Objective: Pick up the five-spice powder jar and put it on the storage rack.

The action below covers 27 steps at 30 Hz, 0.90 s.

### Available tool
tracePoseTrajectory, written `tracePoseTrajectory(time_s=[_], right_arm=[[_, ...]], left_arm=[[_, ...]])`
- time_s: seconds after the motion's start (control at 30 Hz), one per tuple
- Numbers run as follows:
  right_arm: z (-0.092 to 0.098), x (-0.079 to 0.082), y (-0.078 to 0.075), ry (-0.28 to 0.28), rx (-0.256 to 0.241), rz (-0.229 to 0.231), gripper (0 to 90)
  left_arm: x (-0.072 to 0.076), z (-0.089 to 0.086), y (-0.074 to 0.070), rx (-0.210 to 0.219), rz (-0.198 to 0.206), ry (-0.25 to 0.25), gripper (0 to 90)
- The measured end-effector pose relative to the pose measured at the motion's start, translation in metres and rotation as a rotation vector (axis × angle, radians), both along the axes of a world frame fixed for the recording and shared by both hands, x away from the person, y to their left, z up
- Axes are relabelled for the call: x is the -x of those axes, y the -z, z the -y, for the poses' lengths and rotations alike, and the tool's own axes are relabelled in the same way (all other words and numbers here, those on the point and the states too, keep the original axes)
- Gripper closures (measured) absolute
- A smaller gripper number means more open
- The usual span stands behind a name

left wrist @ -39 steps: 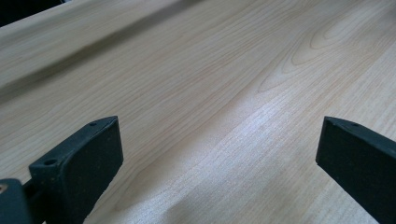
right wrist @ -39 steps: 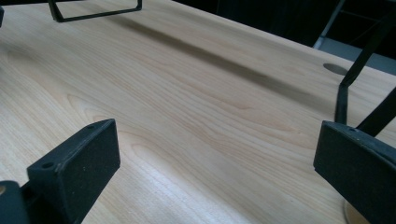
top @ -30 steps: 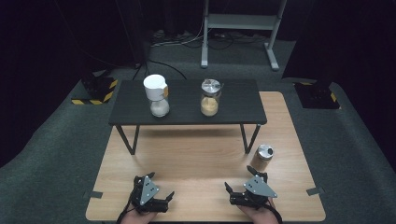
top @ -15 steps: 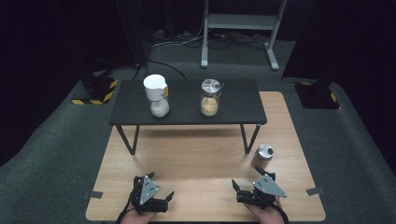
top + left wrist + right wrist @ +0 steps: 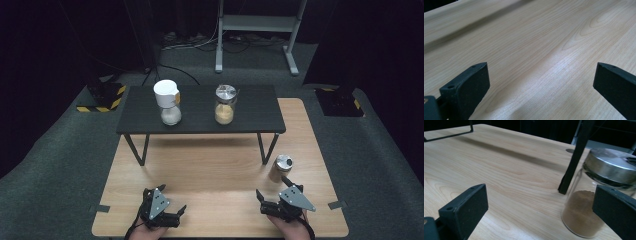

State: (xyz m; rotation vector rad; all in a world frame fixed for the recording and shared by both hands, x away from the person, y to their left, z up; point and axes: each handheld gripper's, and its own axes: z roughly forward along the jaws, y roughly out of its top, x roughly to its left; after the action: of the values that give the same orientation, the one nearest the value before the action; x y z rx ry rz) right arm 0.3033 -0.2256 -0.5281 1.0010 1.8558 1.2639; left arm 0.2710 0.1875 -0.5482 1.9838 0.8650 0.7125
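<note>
The right tool (image 5: 272, 195) sits low over the near right part of the wooden table (image 5: 210, 165), and its two black jaws stand wide apart with nothing between them. Just past it stands a small glass jar (image 5: 281, 167) with a shiny metal lid, near the right leg of the little black table (image 5: 200, 112). In the right gripper view the jar (image 5: 591, 205) is close, at the right side, and brown powder fills its lower part. The right jaw covers part of the jar's side, so it is hard to tell if the jaw touches the glass. The black leg (image 5: 574, 160) stands right behind the jar and is cut off at the top edge. The left tool (image 5: 165, 206) rests near the front left edge of the wooden table, well apart from the jar. In the left gripper view its jaws are also wide apart, and bare wood (image 5: 531, 50) lies between them. The hands that hold both tools are mostly cut off at the bottom of the high view. On the little black table stand two more things: a jar with a white top (image 5: 167, 102) and white stuff inside, and a jar with a metal lid (image 5: 225, 104) and tan stuff inside. What the stuff is cannot be made out.
</note>
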Motion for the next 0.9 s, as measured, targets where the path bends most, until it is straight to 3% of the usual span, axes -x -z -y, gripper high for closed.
tracePoseTrajectory(time_s=[0.73, 0.9], right_arm=[[0.017, -0.005, -0.006, 0.079, -0.005, 0.052, 0.0], [0.018, -0.010, -0.008, 0.101, -0.011, 0.060, 0.0]], left_arm=[[0.001, 0.002, 0.000, -0.015, 0.005, 0.008, 0.9], [0.000, 0.000, 0.000, 0.000, 0.002, 0.002, 0.9]])
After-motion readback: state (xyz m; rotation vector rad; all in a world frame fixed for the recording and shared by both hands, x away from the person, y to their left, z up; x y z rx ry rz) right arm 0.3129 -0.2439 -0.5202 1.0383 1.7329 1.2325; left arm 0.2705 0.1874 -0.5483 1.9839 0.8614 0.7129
